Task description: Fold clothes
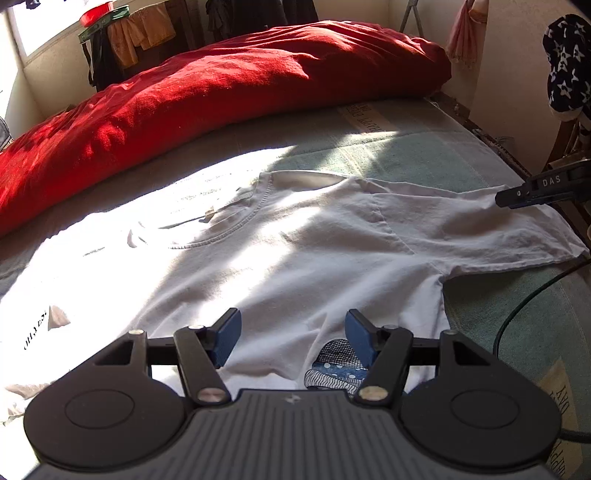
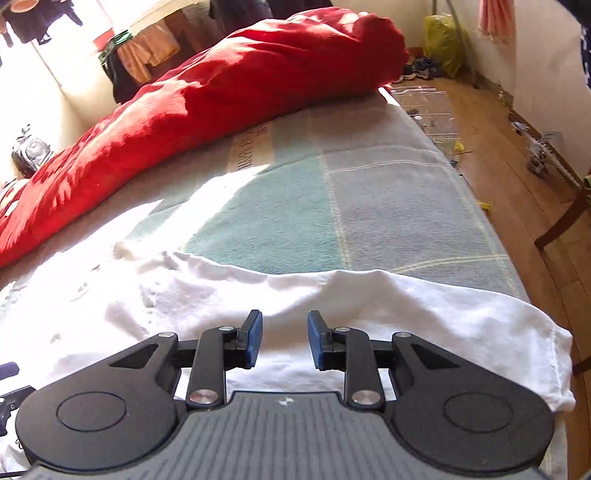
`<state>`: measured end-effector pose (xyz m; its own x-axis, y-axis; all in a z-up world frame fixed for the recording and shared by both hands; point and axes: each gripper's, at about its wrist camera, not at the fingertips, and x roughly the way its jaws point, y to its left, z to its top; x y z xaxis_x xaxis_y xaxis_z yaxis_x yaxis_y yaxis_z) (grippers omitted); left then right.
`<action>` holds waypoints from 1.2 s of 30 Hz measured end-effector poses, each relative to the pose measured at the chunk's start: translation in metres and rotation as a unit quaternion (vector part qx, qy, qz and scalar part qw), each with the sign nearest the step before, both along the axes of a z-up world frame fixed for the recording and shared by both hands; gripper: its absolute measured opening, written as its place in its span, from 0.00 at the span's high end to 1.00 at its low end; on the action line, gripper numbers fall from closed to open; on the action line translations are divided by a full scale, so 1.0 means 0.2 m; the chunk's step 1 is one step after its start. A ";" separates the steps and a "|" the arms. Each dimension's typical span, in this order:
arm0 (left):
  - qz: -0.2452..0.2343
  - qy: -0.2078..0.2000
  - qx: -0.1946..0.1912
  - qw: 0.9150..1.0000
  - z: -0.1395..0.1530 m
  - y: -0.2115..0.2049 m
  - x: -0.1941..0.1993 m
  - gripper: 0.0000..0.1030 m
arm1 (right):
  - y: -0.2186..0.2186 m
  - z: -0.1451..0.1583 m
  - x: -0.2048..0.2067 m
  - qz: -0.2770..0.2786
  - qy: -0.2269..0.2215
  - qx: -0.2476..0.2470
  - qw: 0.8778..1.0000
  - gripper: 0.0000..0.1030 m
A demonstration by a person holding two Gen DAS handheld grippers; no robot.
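Soft cloth under your matt claws

Your white T-shirt (image 1: 295, 251) is thin, creased cotton; red duvet (image 1: 221, 85) matt cloth; floor (image 2: 498, 147) smooth wood.

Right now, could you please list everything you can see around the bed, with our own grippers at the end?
T-shirt: one, white, spread flat on the bed, neckline away from the left gripper, one sleeve stretched towards the bed's right edge.
Duvet: one, red, bunched along the far side of the bed.
Bed cover: one, pale green and grey checked, under the T-shirt.
Patterned cloth: one, blue and white, partly showing at the T-shirt's near edge.
Hanging clothes: several, orange and dark, by the window.
Star-print fabric: one, dark with white stars, far right.
Plastic bag: one, yellow, floor corner.
Left gripper: open, over the T-shirt's body.
Right gripper: open, over the sleeve.
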<state>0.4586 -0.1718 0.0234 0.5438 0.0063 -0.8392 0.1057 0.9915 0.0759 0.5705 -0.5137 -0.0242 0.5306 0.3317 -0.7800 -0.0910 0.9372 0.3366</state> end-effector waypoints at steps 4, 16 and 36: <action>0.023 0.005 0.010 1.000 -0.01 0.11 -0.02 0.38 | 0.29 -0.13 0.13 0.052 0.014 -0.015 0.998 0.67; 0.097 0.022 -0.046 0.994 -0.02 0.44 -0.13 0.38 | 0.60 0.04 0.13 0.081 0.000 0.004 0.997 0.55; 0.190 0.059 -0.102 0.975 -0.11 1.11 -0.33 0.44 | 1.24 0.16 -0.49 0.201 0.067 0.138 0.968 0.47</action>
